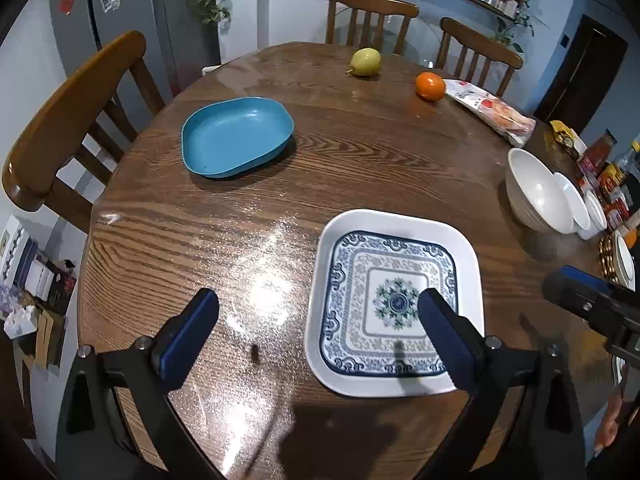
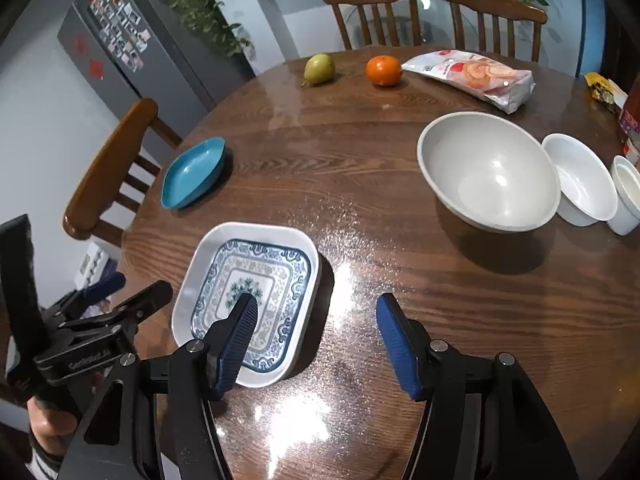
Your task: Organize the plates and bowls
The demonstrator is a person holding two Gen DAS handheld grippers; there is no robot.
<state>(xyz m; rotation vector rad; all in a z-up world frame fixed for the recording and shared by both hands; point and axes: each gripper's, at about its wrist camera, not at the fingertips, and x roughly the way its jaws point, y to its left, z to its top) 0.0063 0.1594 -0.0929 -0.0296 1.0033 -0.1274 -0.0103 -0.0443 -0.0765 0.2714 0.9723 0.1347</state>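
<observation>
A square white plate with a blue pattern (image 1: 360, 272) (image 2: 256, 264) lies flat on the round wooden table (image 1: 224, 240), near its front edge. My left gripper (image 1: 319, 300) hovers open above it, its right finger over the plate's centre and its left finger over bare wood. My right gripper (image 2: 317, 300) is open too, with its left finger above the plate and nothing between the pads. A blue dish (image 1: 236, 136) (image 2: 194, 172) sits at the far left. A large white bowl (image 1: 536, 192) (image 2: 488, 168), a smaller white bowl (image 2: 580, 176) and a white cup (image 2: 628, 192) stand in a row at the right.
A pear (image 1: 365, 62), an orange (image 1: 430, 86) and a snack bag (image 1: 492, 112) lie at the table's far side. Jars and packets (image 1: 604, 168) crowd the right edge. Wooden chairs (image 1: 72, 120) ring the table.
</observation>
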